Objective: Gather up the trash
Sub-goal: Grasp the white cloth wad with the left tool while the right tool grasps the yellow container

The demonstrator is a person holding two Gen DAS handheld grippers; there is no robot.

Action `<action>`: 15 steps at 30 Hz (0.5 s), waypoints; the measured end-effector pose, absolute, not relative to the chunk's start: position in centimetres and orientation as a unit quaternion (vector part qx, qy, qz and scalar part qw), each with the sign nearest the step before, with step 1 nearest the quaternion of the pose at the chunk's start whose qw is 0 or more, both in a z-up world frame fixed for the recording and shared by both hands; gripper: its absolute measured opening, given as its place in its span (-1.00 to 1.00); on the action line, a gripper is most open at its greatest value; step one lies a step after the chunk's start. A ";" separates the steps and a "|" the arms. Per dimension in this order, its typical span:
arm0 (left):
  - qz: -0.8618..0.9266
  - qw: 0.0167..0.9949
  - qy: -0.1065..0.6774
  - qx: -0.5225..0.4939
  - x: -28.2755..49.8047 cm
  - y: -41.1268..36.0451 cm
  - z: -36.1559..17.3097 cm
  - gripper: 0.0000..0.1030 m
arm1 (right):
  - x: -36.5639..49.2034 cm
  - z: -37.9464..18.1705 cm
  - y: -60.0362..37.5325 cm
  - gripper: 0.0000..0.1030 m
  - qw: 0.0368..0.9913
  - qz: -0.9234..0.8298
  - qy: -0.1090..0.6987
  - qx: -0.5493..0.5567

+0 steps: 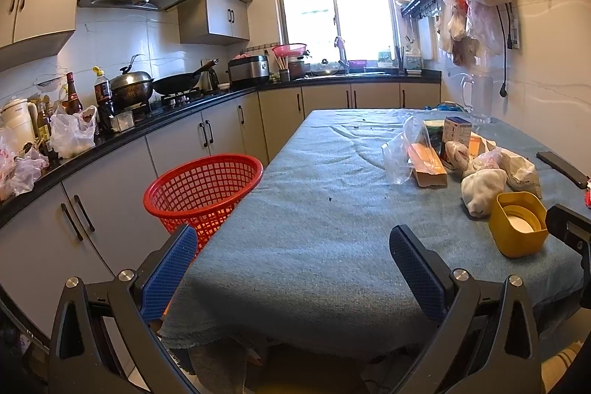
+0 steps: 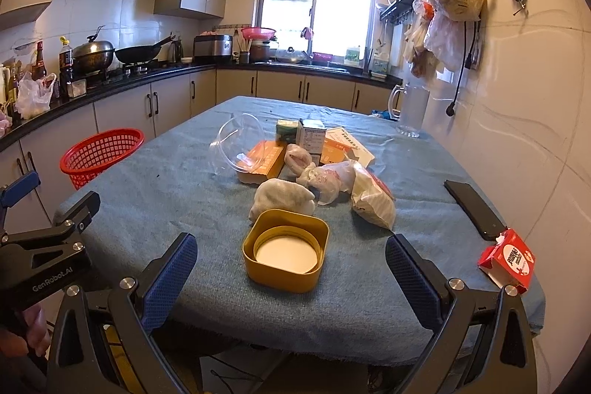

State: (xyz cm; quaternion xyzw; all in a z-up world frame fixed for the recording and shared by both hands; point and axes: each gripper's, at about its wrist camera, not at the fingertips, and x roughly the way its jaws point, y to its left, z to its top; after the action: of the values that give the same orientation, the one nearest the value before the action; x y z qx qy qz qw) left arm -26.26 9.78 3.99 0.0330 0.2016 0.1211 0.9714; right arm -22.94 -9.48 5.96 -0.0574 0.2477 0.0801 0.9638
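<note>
the yellow lid [image 2: 285, 250] sat straight ahead of the right gripper [image 2: 290, 279], just past its spread, empty fingers, open side up on the table [image 2: 184, 194]. the left gripper [image 1: 293, 268] was spread wide and empty too, but the lid was off to its right, so the right one looked nearer for the grab. the lid was squarish, no real long axis. more trash was piled further ahead: a white wad [image 2: 282, 200], bags, small boxes. the red basket [image 1: 203, 189] stood ahead-left of the left gripper, beside the table edge. blue cloth cover, cramped kitchen.
</note>
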 end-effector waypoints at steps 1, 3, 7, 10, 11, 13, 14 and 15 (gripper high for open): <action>0.118 0.971 0.204 0.034 -26.2 9.7 3.9 1.00 | -22.8 6.0 -9.9 1.00 0.963 0.082 0.250 -0.050; 0.109 0.971 0.209 0.036 -26.0 9.6 3.9 1.00 | -22.3 6.0 -10.9 1.00 0.962 0.090 0.257 -0.031; 0.088 0.971 0.222 0.032 -25.2 9.6 4.1 1.00 | -21.4 5.4 -12.3 0.98 0.956 0.102 0.275 -0.008; 0.070 0.969 0.237 0.023 -24.4 9.9 4.3 1.00 | -20.4 4.5 -12.4 0.92 0.943 0.135 0.303 0.001; 0.063 0.968 0.243 0.016 -24.1 10.0 4.4 1.00 | -20.1 4.2 -12.3 0.88 0.940 0.142 0.311 0.001; 0.050 0.967 0.251 0.009 -23.6 10.1 4.5 1.00 | -19.6 3.7 -11.9 0.81 0.935 0.149 0.321 -0.001; 0.045 0.966 0.255 0.007 -23.5 10.1 4.5 1.00 | -19.4 3.6 -11.7 0.75 0.933 0.153 0.325 -0.003; 0.041 0.966 0.256 0.006 -23.4 10.1 4.5 1.00 | -19.2 3.4 -11.5 0.75 0.932 0.155 0.326 -0.005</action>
State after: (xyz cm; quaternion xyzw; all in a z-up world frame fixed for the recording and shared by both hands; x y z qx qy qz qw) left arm -23.37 10.13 4.48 0.0059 0.2561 0.0411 0.9658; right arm -19.21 -11.51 3.44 -0.0052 0.3263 0.1553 0.9324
